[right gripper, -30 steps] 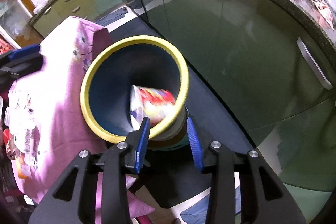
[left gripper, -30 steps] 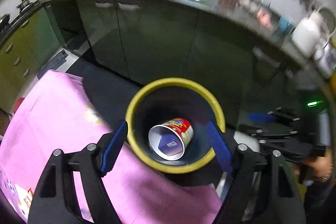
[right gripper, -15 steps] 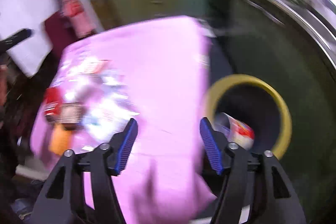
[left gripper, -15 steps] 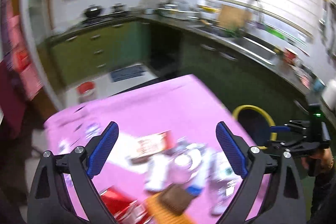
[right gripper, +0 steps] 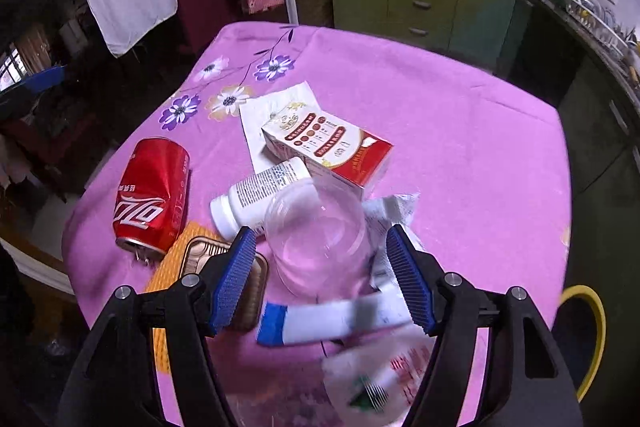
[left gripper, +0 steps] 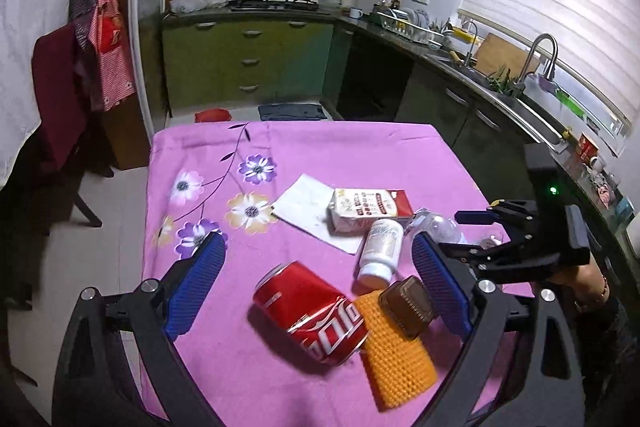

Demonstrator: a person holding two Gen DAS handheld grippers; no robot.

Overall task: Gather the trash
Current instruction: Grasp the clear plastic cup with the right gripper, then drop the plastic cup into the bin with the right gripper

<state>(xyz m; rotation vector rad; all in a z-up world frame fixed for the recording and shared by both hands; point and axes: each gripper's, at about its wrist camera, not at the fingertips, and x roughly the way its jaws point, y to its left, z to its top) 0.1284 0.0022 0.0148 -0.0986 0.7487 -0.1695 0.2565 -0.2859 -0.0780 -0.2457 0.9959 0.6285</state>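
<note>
Both grippers hang over the pink-clothed table [left gripper: 328,147] with their jaws spread wide and nothing between the pads. The left gripper [left gripper: 318,287] brackets the dented red cola can [left gripper: 310,311], which lies on its side at the near end of the clutter; the right gripper [right gripper: 322,277] is centred on a clear plastic cup [right gripper: 316,239] lying just behind the can's neighbours. Taking the can as landmark: a white pill bottle [left gripper: 380,249] lies just beside it on the far right, a brown lidded tin [left gripper: 408,301] rests on an orange knobbly mat [left gripper: 396,351] touching the can's right end, and a red-and-white carton [left gripper: 368,211] sits farther back on a white paper sheet [left gripper: 308,205]. The bin, known by its yellow rim [right gripper: 596,331], stands off the table's right edge, well apart from the can (only a sliver shows). For the next pick I would take one item at a time: lower the left pads squarely across the can's round flanks, clear of the mat, and close gently, since a crushed can may slip or twist.
</note>
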